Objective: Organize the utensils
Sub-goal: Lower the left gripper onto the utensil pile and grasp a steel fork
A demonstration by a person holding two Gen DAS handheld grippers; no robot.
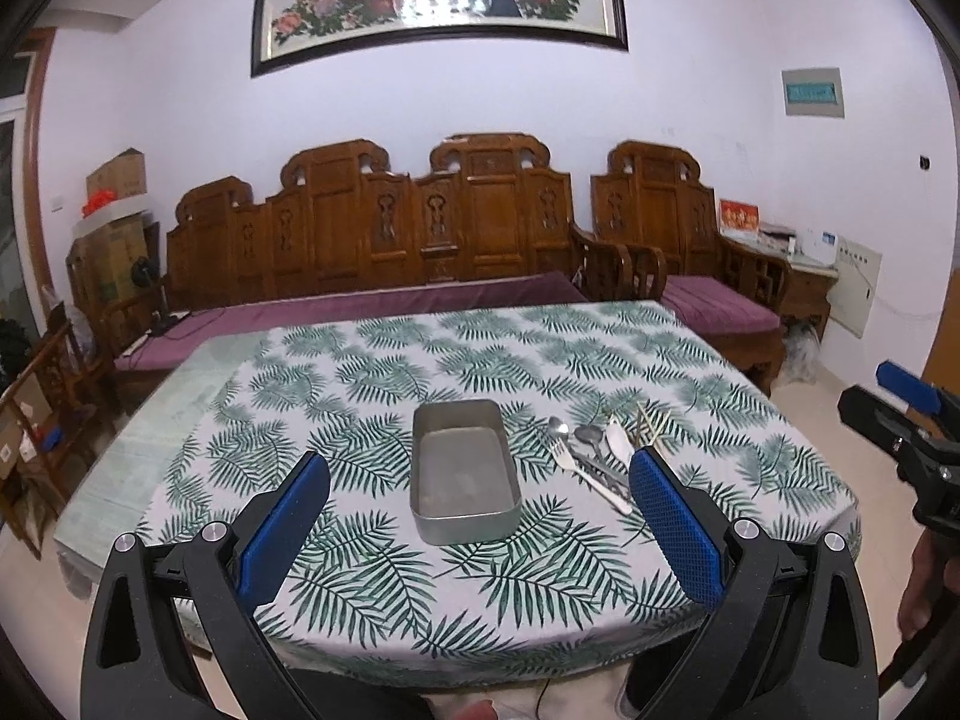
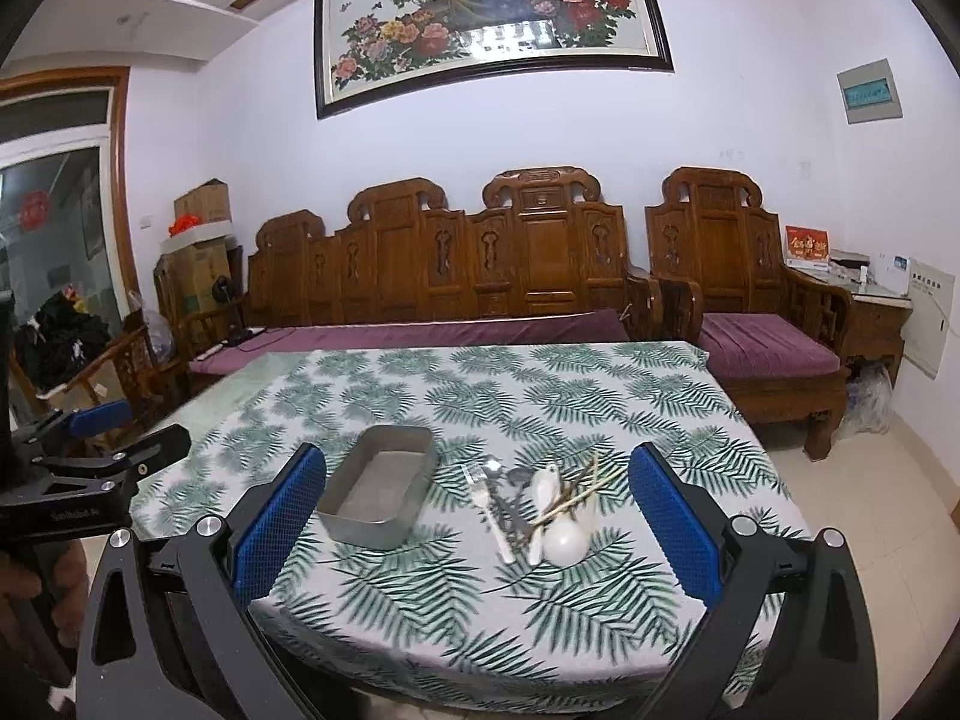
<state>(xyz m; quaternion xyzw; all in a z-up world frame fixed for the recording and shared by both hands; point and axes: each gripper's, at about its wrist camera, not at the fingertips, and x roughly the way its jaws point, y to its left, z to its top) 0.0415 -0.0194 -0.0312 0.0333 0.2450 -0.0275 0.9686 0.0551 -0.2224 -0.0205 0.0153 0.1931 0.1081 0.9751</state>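
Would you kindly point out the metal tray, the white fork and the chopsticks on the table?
metal tray [image 1: 462, 519]: left wrist view, on its near outer wall.
white fork [image 2: 485, 501]: right wrist view, on the neck just below the tines.
chopsticks [image 2: 573, 499]: right wrist view, on the middle of the pale sticks.

A white cloth printed with dark green fern fronds covers the table. Near its front edge sits a dull grey rectangular metal tin, and toward the front right corner lies a heap of utensils: a shiny silver metal fork, a glossy white ceramic spoon and pale tan wooden chopsticks. Both grippers have black frames with bright blue textured finger pads.
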